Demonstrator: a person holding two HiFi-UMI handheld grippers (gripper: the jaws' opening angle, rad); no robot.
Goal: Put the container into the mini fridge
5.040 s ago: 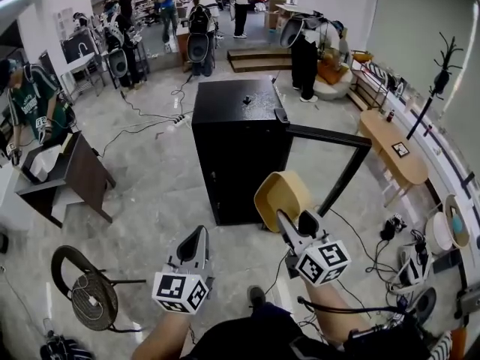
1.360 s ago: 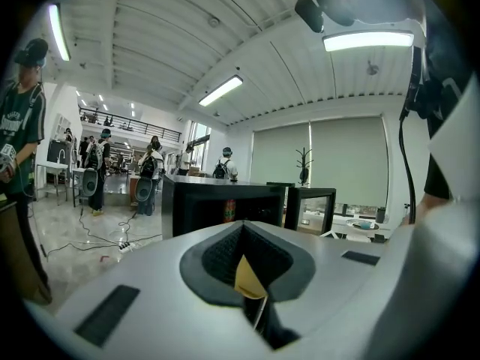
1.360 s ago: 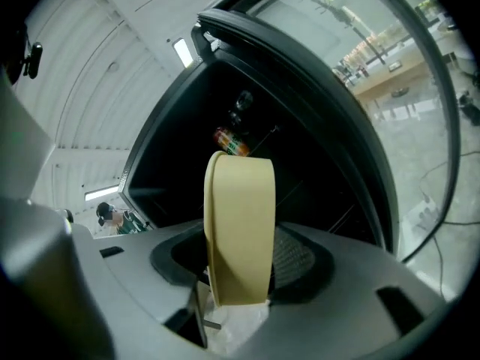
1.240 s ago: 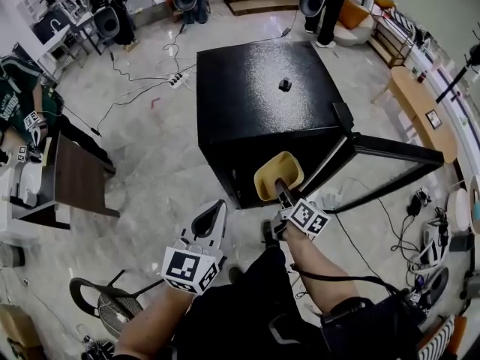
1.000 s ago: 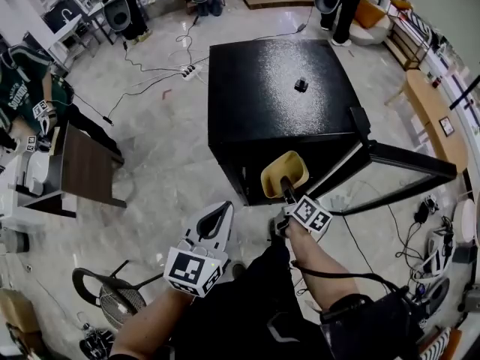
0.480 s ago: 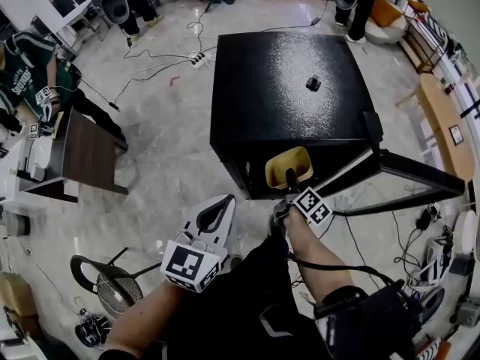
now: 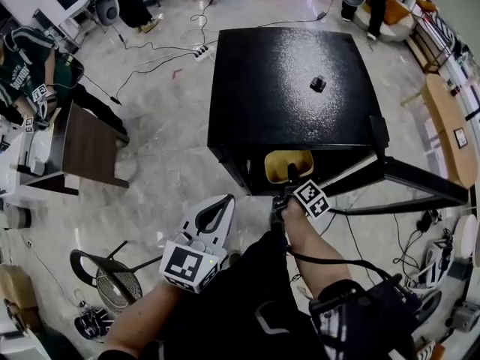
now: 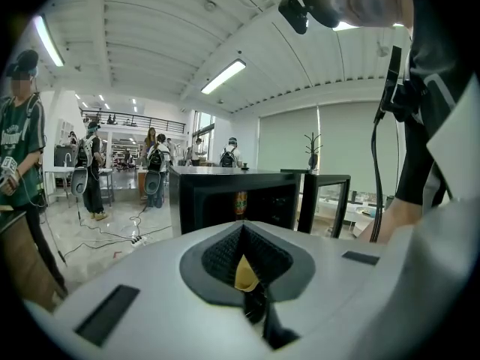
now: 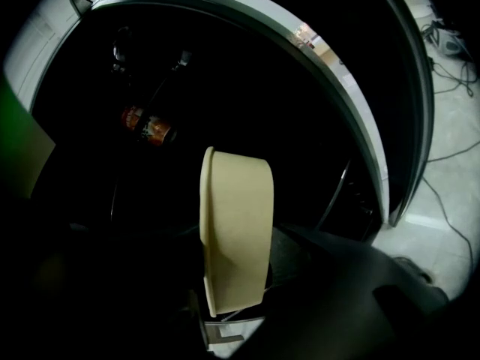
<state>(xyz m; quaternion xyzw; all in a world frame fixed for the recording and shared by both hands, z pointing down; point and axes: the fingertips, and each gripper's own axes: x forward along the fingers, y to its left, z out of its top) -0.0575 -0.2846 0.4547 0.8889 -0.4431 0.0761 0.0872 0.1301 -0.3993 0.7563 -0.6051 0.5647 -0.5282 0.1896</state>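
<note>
Container [image 7: 289, 165], in the head view, is clamped by its rim in the right tool [image 7: 292, 177] at the mini fridge [image 7: 285, 88] mouth; the left tool [image 7: 217, 212] hangs back. Left gripper view: those jaws are together, empty. Right gripper view: jaws, just closing further, pinch the container wall; best keep it level and push deep, clear of the bottle [image 9: 146, 126].

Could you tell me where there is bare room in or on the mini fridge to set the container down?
The top of the mini fridge is bare except for one small black thing. Inside, the right gripper view shows a bottle beyond the container, to its left. The dark space right of the container, toward the door frame, looks free, though dim.
</note>
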